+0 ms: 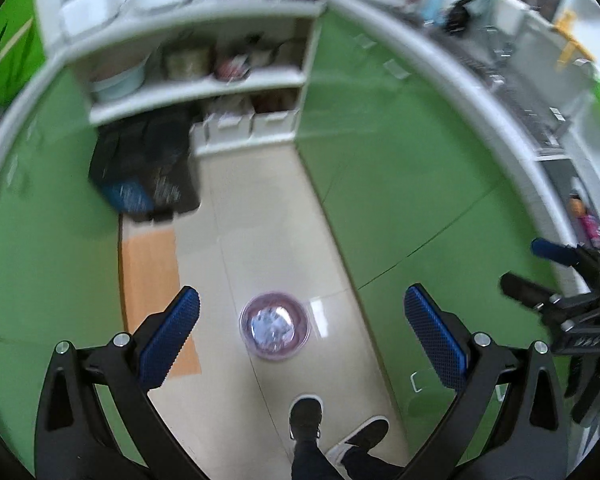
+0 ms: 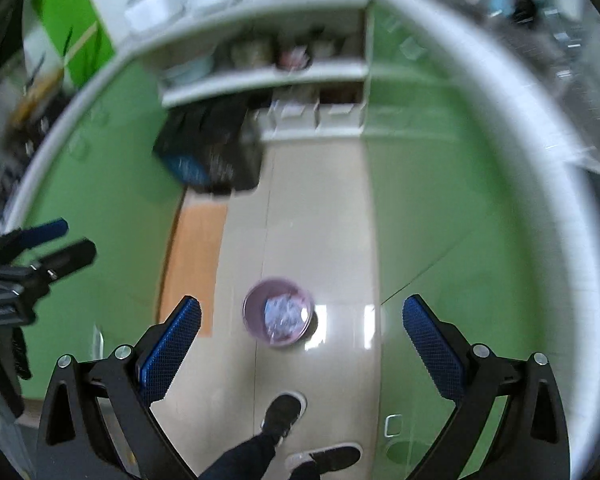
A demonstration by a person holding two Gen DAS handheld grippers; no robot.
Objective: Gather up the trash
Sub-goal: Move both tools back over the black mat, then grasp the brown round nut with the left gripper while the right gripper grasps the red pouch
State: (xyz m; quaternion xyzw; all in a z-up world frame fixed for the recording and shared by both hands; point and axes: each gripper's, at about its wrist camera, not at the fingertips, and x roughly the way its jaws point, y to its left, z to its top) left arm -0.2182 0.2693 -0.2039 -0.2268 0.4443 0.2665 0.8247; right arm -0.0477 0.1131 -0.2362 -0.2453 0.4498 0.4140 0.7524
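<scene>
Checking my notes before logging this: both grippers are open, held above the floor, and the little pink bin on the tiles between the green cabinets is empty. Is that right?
Not quite. The pink bin is not empty: both wrist views show something crumpled and pale inside it. The rest holds: the left gripper and the right gripper are open above the floor, and the bin stands on the tiles between the green cabinets.

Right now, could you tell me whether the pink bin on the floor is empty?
Not empty. The pink bin stands upright on the tiled floor, with crumpled whitish-blue trash visible inside.
</scene>
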